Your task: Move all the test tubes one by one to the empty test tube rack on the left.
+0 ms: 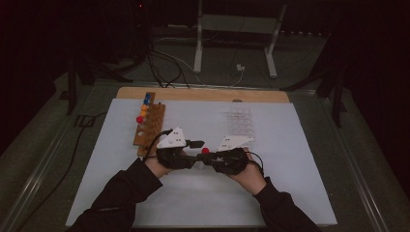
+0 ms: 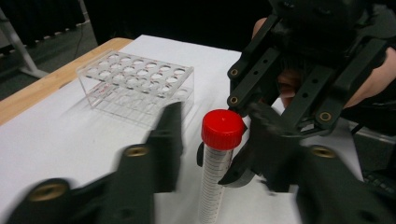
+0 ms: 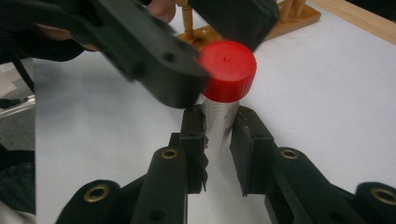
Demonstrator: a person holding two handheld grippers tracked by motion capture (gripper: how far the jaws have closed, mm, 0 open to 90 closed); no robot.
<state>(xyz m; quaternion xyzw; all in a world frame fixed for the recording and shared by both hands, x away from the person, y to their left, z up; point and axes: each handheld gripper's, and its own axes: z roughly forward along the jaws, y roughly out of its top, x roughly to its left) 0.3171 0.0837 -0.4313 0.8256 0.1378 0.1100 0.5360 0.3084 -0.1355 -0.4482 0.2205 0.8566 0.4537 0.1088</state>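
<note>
While my right gripper (image 3: 218,140) clamps the tube (image 2: 215,179) upright, my left gripper (image 2: 212,140) straddles its red cap (image 2: 223,128), jaws apart.

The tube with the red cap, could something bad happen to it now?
Maybe. The right gripper clamps the tube low on its body, so it might tilt or slip while the left gripper closes around the red cap. If the cap gets twisted, the smooth tube could spin in that hold. The clear rack stands close behind and might get bumped.

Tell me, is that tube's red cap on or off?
On: the cap sits atop the upright tube, which the right claw grips.
</note>
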